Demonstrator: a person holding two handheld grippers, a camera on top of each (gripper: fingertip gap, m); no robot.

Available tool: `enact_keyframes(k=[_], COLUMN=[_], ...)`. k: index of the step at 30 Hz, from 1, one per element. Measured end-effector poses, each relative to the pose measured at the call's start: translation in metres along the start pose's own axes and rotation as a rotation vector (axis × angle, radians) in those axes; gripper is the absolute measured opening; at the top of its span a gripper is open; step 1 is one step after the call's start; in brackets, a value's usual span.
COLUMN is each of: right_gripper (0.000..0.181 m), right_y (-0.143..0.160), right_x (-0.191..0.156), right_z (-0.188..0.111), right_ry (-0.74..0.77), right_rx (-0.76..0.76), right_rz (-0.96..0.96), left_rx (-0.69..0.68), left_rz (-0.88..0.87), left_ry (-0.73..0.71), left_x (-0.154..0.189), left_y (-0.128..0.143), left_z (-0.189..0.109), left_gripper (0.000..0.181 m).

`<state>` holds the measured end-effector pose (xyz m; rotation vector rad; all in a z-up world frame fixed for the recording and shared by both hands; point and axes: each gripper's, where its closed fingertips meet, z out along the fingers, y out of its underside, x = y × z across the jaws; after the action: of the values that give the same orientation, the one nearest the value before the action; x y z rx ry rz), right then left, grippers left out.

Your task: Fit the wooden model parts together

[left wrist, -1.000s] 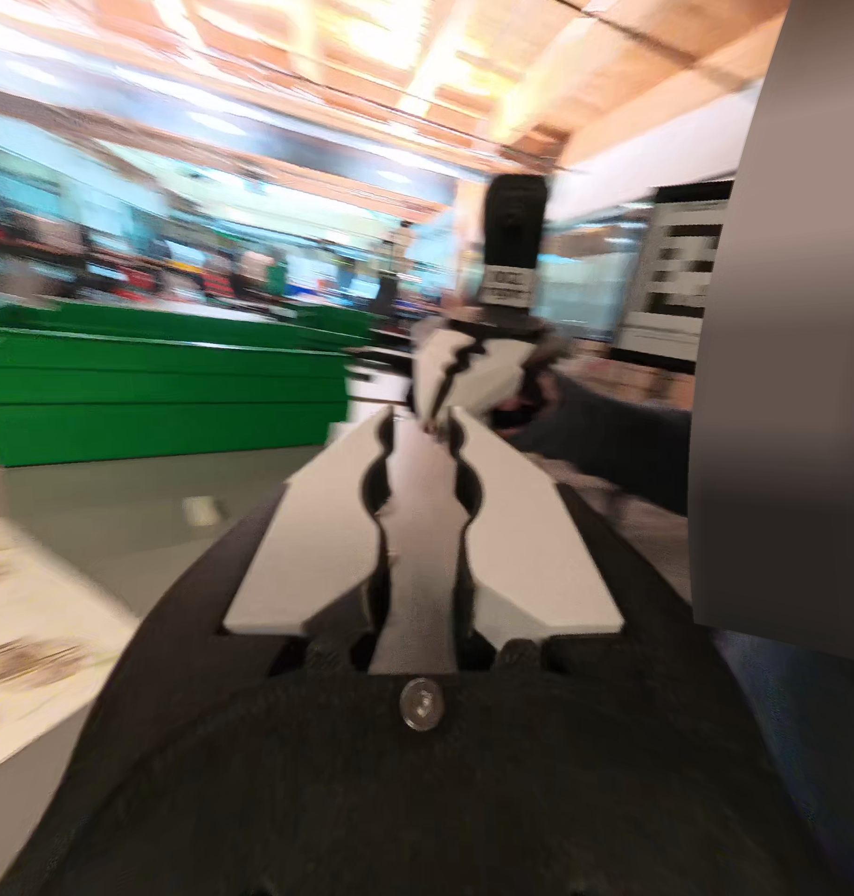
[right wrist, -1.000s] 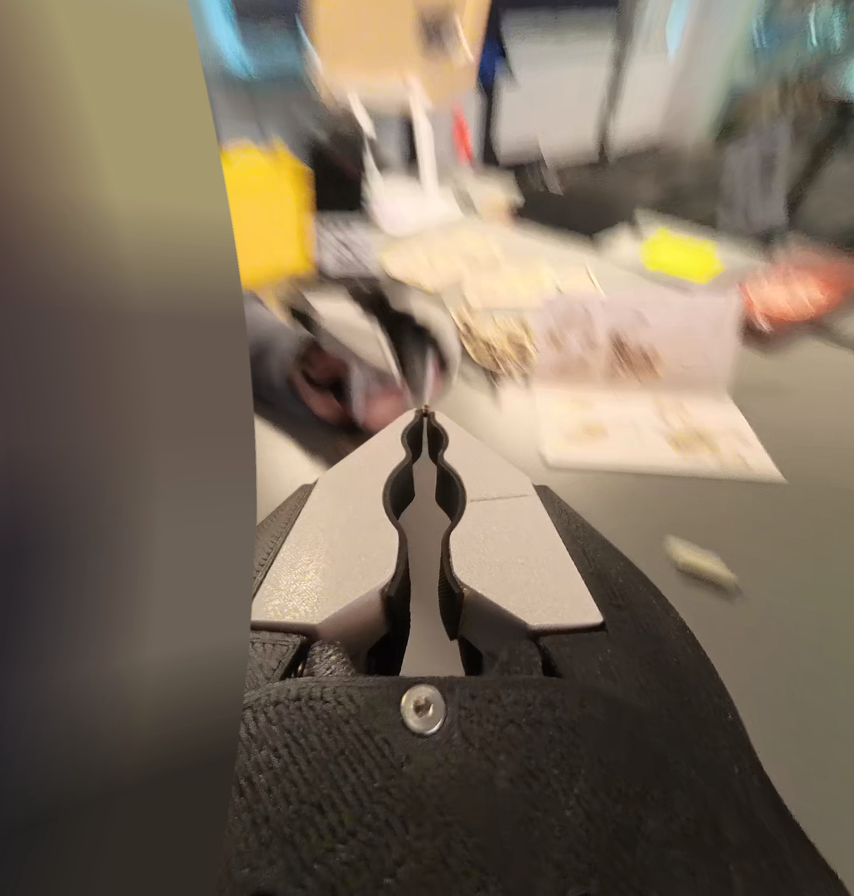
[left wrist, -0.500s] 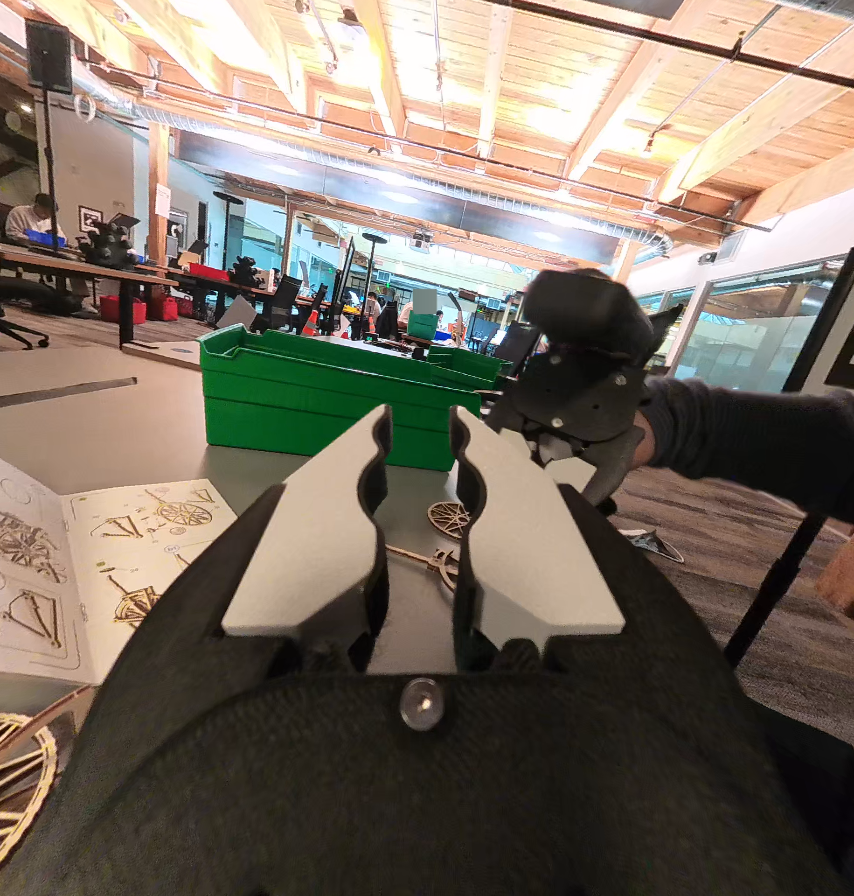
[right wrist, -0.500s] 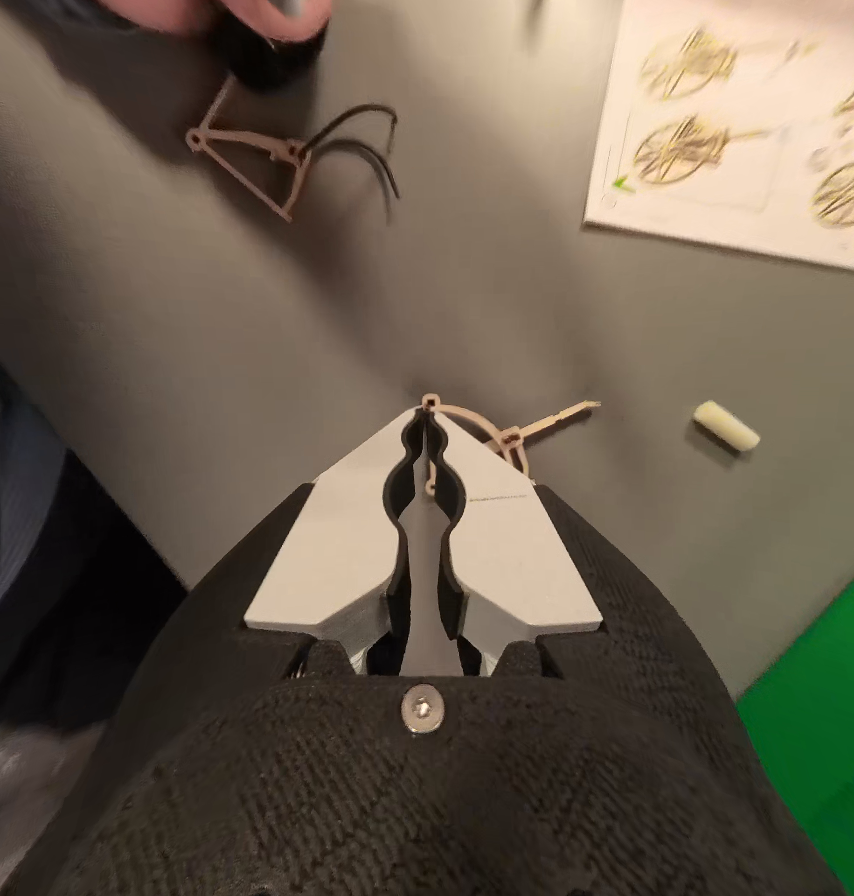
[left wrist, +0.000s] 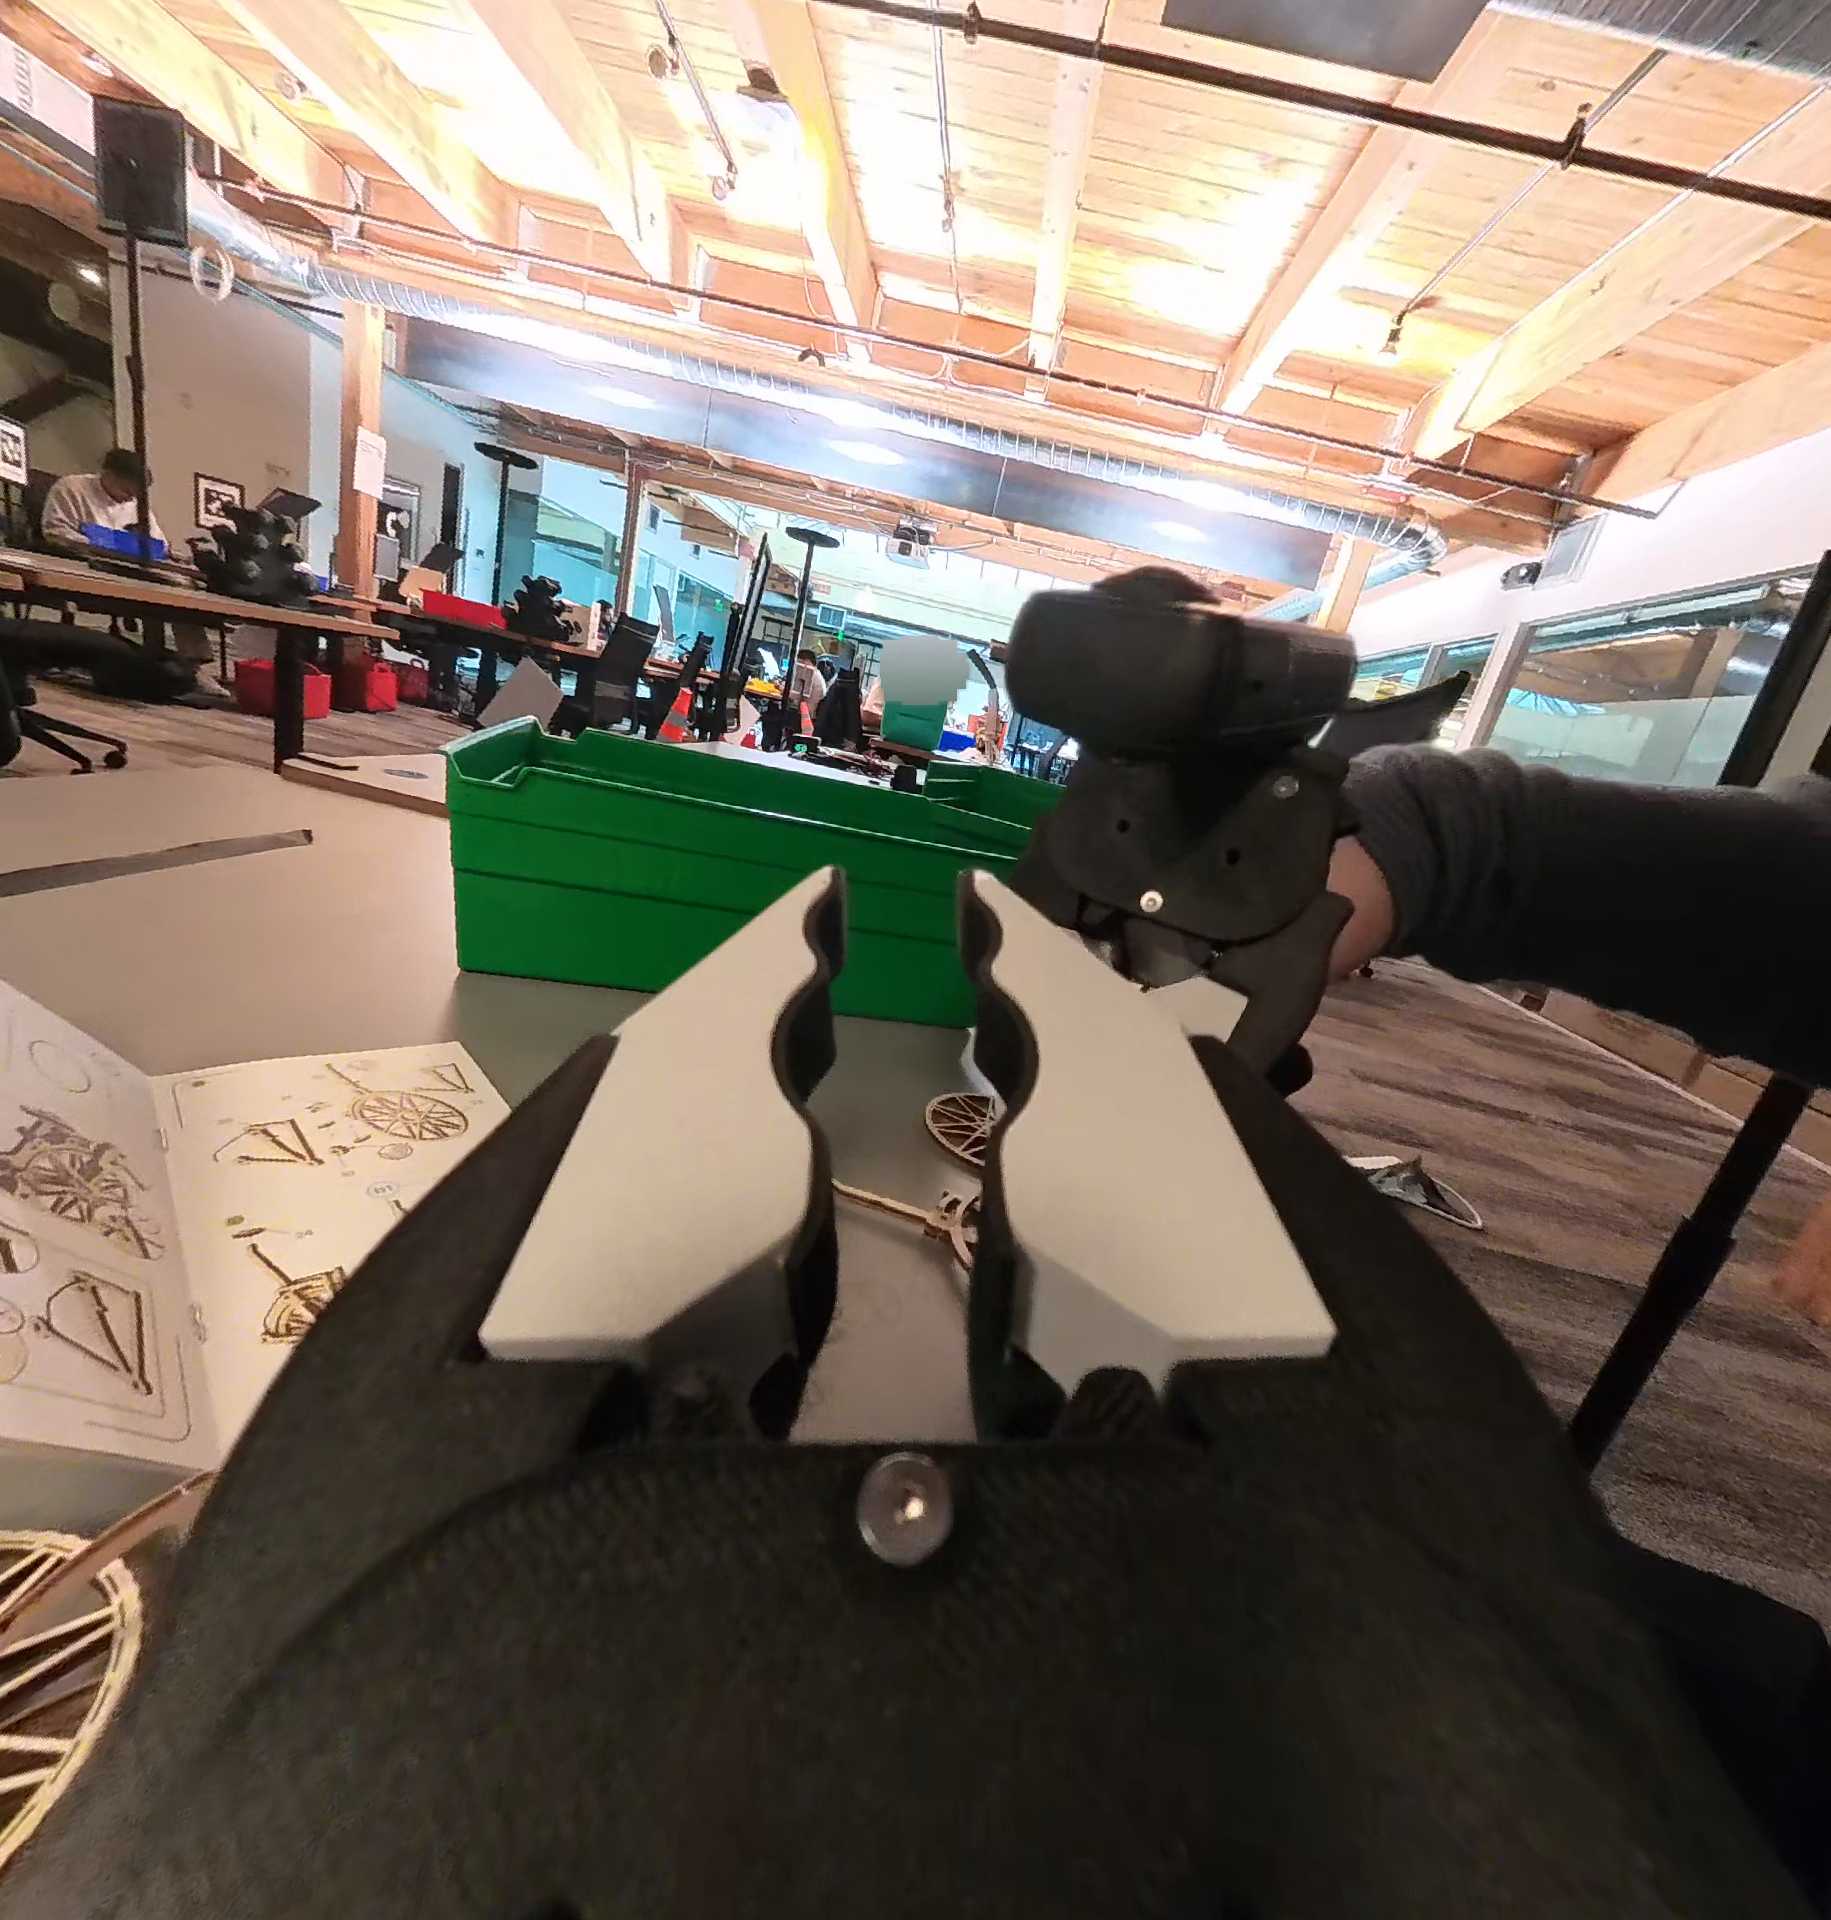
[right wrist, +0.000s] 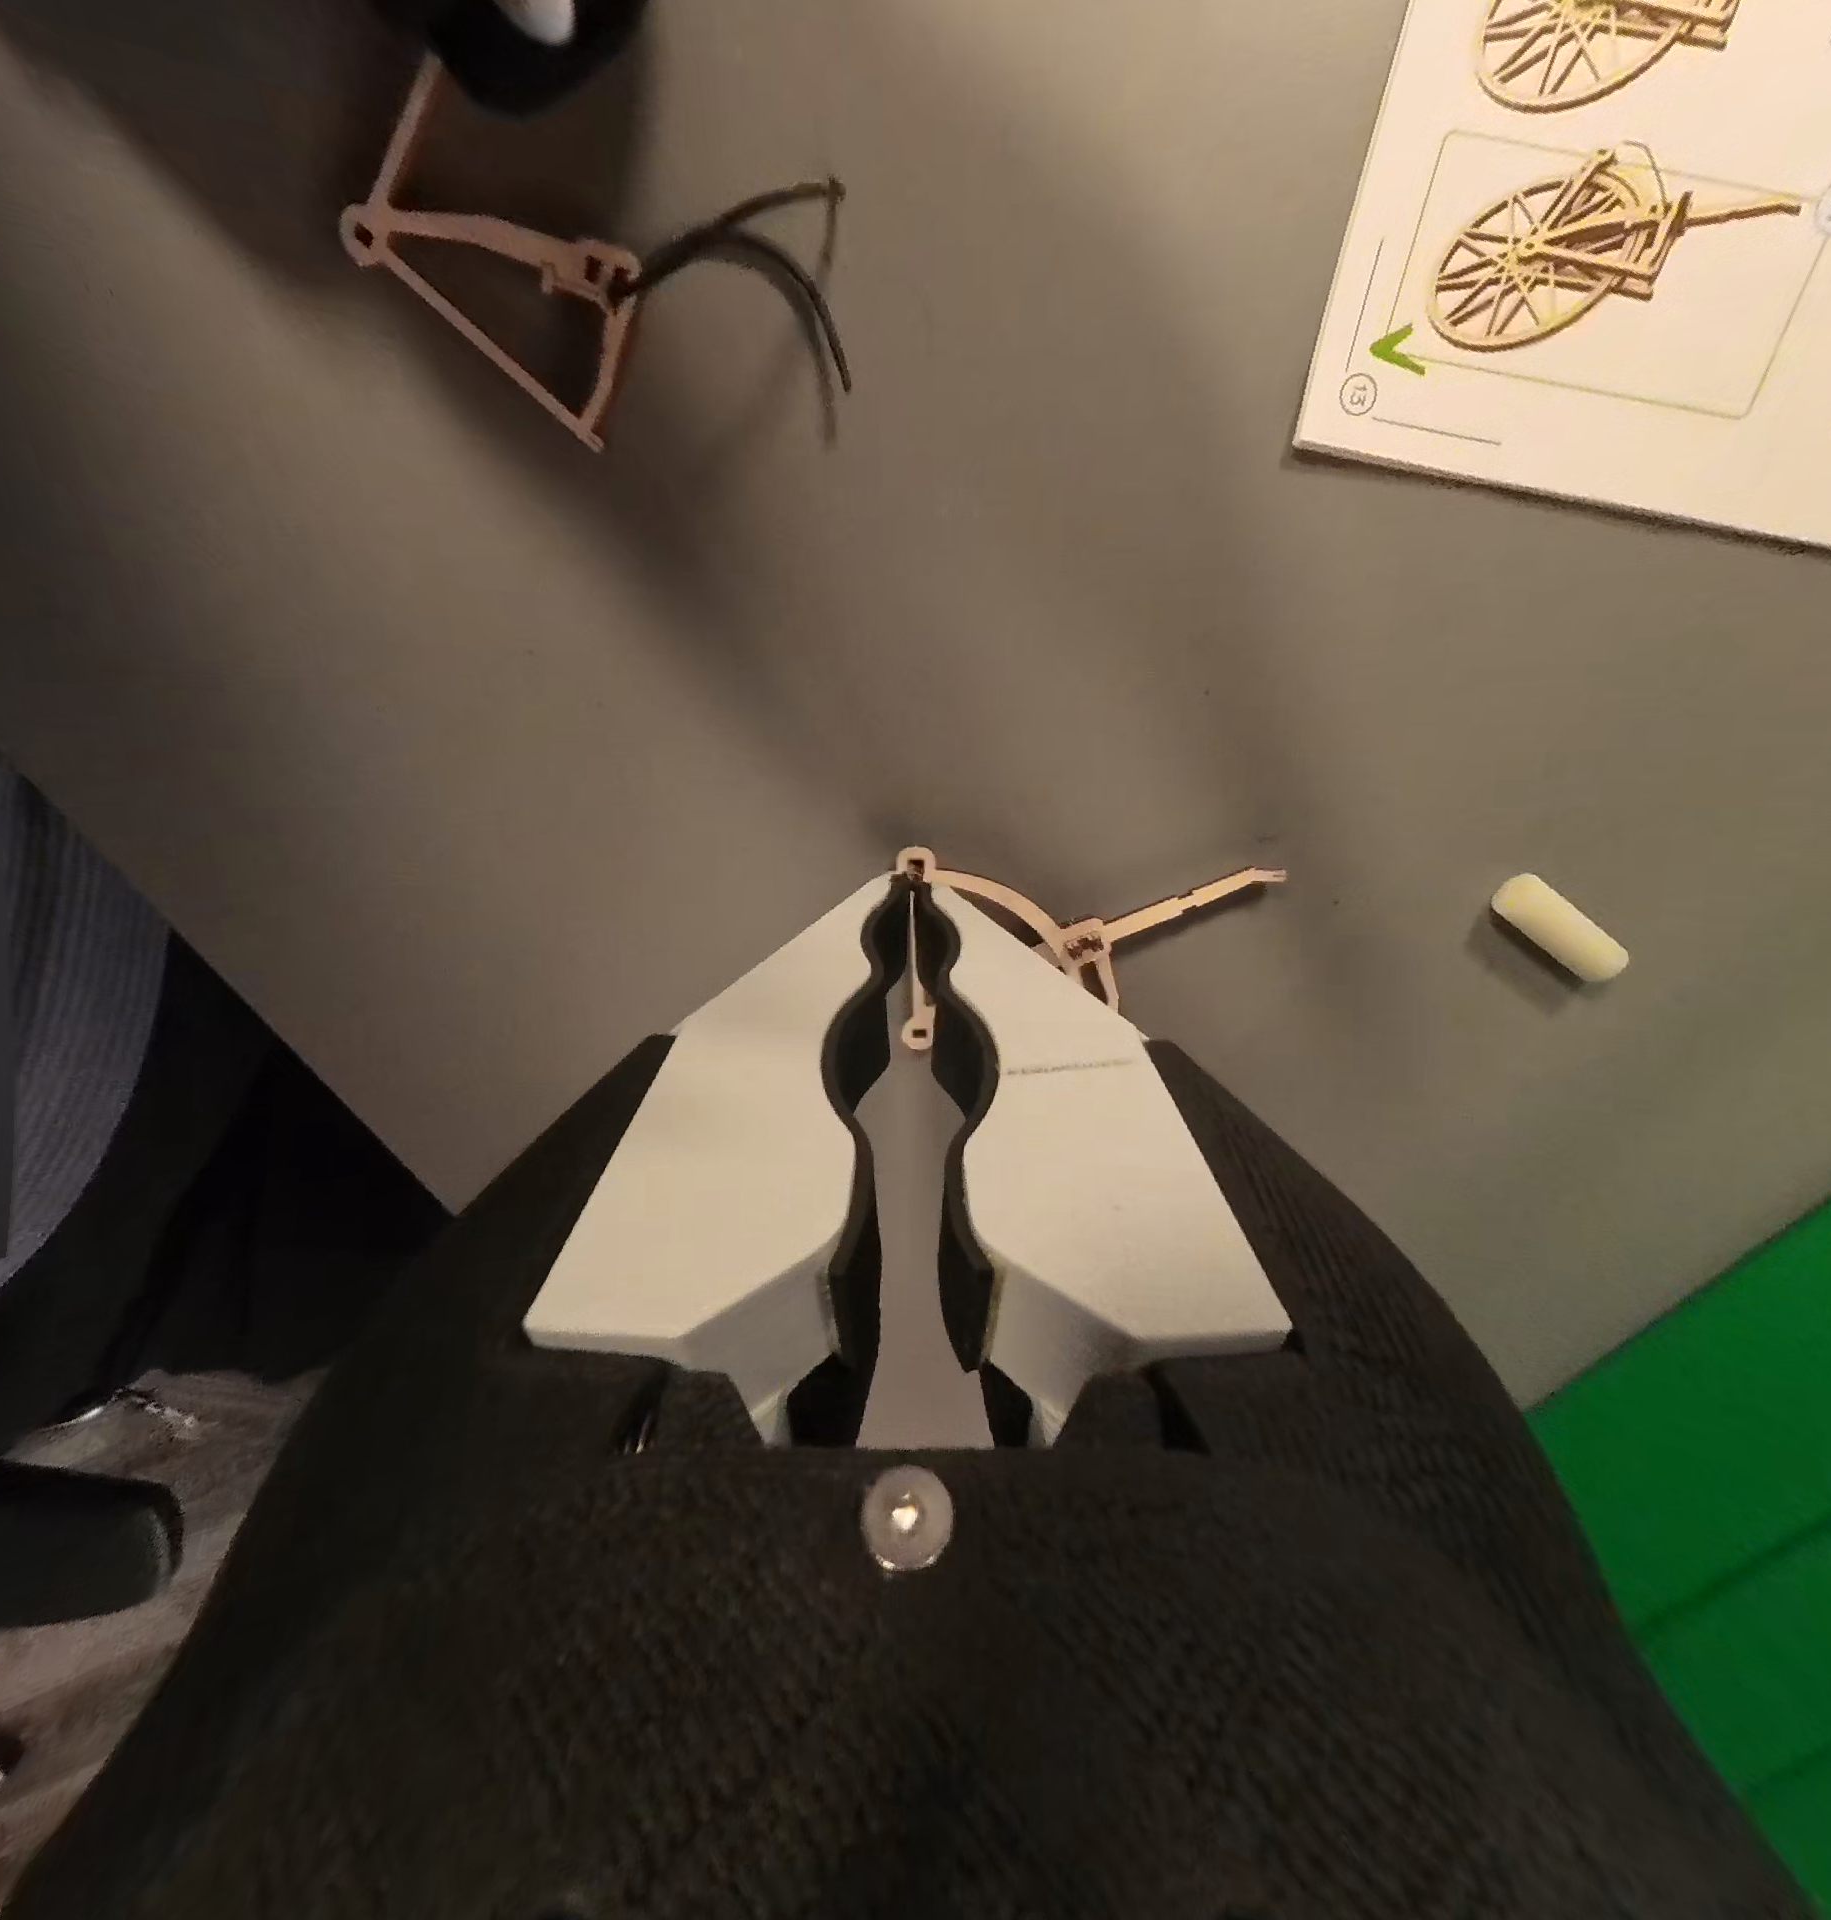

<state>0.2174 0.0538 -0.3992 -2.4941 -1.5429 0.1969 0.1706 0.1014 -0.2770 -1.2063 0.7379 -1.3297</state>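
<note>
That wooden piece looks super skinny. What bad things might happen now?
1. The right tool pinches the thin curved wooden part only at its tips, so the part might snap or slip out.
2. Its long prong sticks out sideways and could catch on the grey table.
3. The left tool is open and holds nothing, so nothing steadies the join.

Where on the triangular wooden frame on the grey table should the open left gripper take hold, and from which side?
Probably its long straight bar, mid-length, from above, jaws across it: the triangular frame seems to lie flat on the table. Avoid the corner bearing the black cords.
</note>
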Motion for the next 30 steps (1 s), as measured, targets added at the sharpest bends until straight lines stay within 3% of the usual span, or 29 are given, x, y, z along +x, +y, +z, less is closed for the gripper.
enact_keyframes(k=[30], right_gripper=[0.000], right_y=[0.009], right_x=[-0.005], right_z=[0.001], right_ry=[-0.015], right_rx=[-0.137], right_rz=[-0.055], left_rx=[0.009], left_rz=[-0.017], left_ry=[0.016], left_x=[0.001], left_y=[-0.001], left_z=[-0.001], left_gripper=[0.014])
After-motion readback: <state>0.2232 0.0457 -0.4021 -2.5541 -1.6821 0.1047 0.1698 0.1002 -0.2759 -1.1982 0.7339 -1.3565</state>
